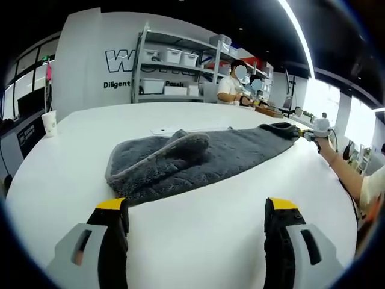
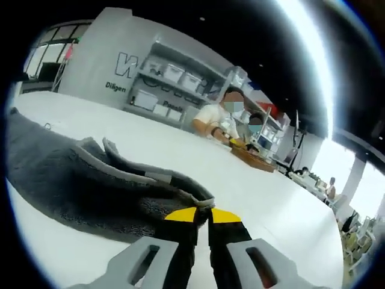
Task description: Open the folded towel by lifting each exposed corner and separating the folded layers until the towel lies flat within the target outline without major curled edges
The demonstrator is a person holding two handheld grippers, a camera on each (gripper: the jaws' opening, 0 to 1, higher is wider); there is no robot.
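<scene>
Towel lies lengthwise across the white table, far corner pinched in the closed right hand-held gripper, while the left hand-held gripper waits gaping beside its folded end.

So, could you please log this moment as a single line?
left gripper: open, empty | right gripper: shut on towel corner | towel: partly folded, bunched | surface: white table
</scene>
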